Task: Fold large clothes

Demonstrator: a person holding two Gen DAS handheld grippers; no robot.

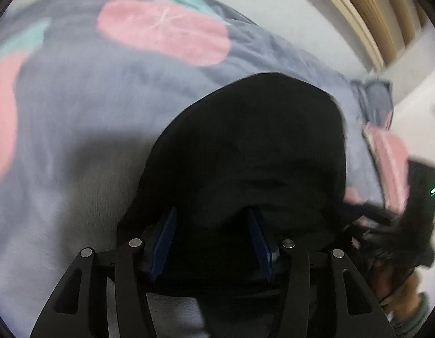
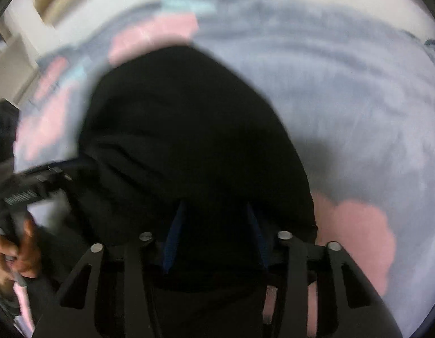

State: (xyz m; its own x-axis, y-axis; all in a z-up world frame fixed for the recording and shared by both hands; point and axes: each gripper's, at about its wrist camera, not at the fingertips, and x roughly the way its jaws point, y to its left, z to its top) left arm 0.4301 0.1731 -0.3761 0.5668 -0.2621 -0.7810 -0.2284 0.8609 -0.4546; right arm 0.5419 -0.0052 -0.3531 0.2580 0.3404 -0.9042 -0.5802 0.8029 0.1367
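Note:
A black garment [image 1: 254, 146] lies on a grey bedspread with pink and teal patches [image 1: 85, 90]. In the left wrist view my left gripper [image 1: 212, 239] has its blue pads [image 1: 164, 242] apart, with black cloth filling the gap between them. In the right wrist view the same black garment [image 2: 183, 129] spreads ahead of my right gripper [image 2: 214, 236], whose blue pads [image 2: 174, 236] also stand apart with the cloth between and over them. Both views are blurred. Whether either gripper pinches the cloth is unclear.
The bedspread [image 2: 344, 107] covers the bed around the garment. A white wall and wooden slats [image 1: 366, 14] lie beyond the bed. The other gripper and hand show at the right edge of the left view [image 1: 397, 242] and at the left edge of the right view [image 2: 17, 225].

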